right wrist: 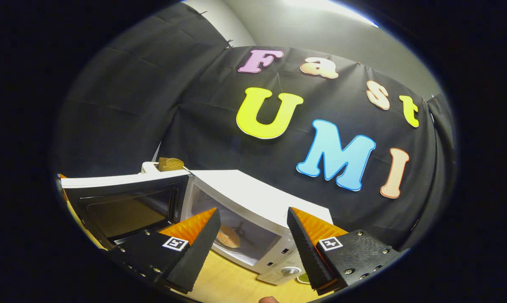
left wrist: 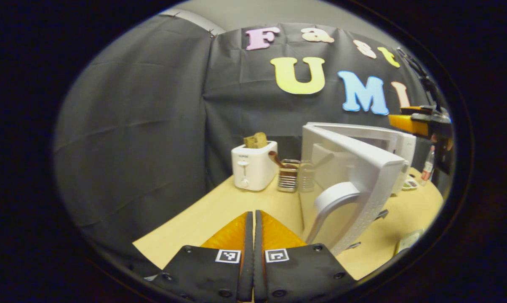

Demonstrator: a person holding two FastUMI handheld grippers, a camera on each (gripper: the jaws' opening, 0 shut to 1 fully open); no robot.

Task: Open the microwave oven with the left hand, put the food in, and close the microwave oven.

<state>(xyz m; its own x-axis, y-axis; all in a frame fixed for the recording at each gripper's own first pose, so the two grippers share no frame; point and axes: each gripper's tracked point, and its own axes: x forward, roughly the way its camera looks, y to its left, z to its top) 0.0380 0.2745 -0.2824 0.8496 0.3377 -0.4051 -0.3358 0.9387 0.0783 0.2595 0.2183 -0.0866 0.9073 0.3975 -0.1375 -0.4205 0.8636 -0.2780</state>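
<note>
1. The left gripper (left wrist: pixel 253 235) is seen with its two fingers pressed together and nothing held between them; the wooden table (left wrist: pixel 220 210) lies directly beyond the tips

2. The microwave door (left wrist: pixel 354 185) stands swung out just to the right of those closed fingers, its curved handle (left wrist: pixel 329 206) nearest them and not touched; it is judged that the door has been left open so the cavity can be reached

3. A white toaster (left wrist: pixel 253 166) with a slice of bread in its slot is seen ahead of the left fingertips, with a small metal rack (left wrist: pixel 288 176) beside it, between toaster and door

4. The right gripper (right wrist: pixel 251 235) is held with its fingers spread wide and empty, aimed at the microwave oven (right wrist: pixel 253 210)

5. Between the spread fingers, inside the open cavity, a round, flat piece of food (right wrist: pixel 227 237) is seen resting on the floor of the oven; the placing step is therefore judged done, the wide fingers fitting a release

6. The open door panel (right wrist: pixel 123 206) appears to the left of the right gripper's left finger; closing it is judged to be what remains, and the right gripper must be cleared from the opening first
</note>
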